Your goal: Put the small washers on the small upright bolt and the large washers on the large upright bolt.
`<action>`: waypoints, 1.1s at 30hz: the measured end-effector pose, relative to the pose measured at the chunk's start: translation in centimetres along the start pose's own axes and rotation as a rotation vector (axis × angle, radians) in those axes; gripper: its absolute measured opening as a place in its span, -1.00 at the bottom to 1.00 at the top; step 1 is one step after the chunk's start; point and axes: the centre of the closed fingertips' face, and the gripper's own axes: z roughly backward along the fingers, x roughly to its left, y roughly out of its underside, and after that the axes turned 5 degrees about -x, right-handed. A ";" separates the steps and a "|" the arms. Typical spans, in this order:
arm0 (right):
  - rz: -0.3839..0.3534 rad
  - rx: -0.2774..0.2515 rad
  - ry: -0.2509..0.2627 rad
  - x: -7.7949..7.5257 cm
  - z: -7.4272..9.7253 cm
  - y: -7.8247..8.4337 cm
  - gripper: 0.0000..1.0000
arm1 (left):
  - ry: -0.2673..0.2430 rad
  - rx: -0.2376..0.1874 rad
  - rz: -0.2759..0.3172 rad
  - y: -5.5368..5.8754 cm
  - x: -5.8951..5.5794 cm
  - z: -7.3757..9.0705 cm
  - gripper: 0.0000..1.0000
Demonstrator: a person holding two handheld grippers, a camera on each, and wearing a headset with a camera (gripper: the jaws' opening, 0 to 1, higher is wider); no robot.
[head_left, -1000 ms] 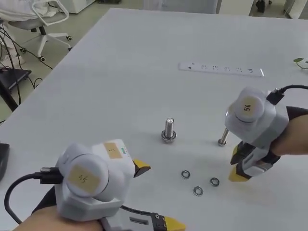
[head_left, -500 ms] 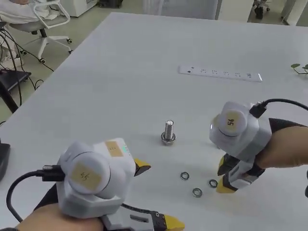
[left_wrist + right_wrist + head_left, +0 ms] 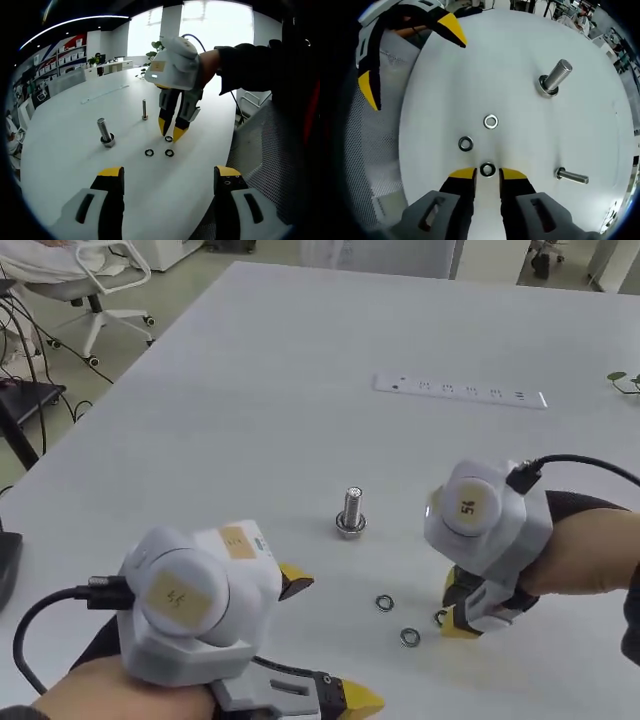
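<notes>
Right gripper [image 3: 171, 133]: fingers narrowly parted, straddling one washer [image 3: 487, 169] on the surface [image 3: 520, 60], not clamped. Left gripper [image 3: 169, 172]: fingers wide apart, holding nothing.

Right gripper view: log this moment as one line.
right gripper open, jaws astride a washer | left gripper open, holding nothing | two more washers loose

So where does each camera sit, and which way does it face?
Head view: head-worn, looks down at the table; left gripper, right gripper, a sleeve.
Left gripper view: faces across the table toward right gripper; own jaws open.
Right gripper view: looks down at a washer between its own jaws.
All share the large bolt.
</notes>
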 end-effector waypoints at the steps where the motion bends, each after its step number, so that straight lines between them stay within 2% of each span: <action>1: 0.004 0.000 0.003 0.0 0.0 0.0 -0.62 | 0.000 0.000 -0.001 0.0 0.0 0.0 0.45; 11: 0.038 0.006 0.021 -0.1 0.0 -0.1 -0.68 | -0.002 -0.003 0.002 -0.1 0.1 0.0 0.45; 26: 0.032 0.000 0.019 -0.4 0.1 0.0 -0.72 | -0.001 -0.004 0.007 -0.1 0.1 0.1 0.44; 33: 0.014 0.016 0.018 -0.6 0.3 0.6 -0.72 | 0.002 -0.001 0.006 -0.1 0.0 0.0 0.44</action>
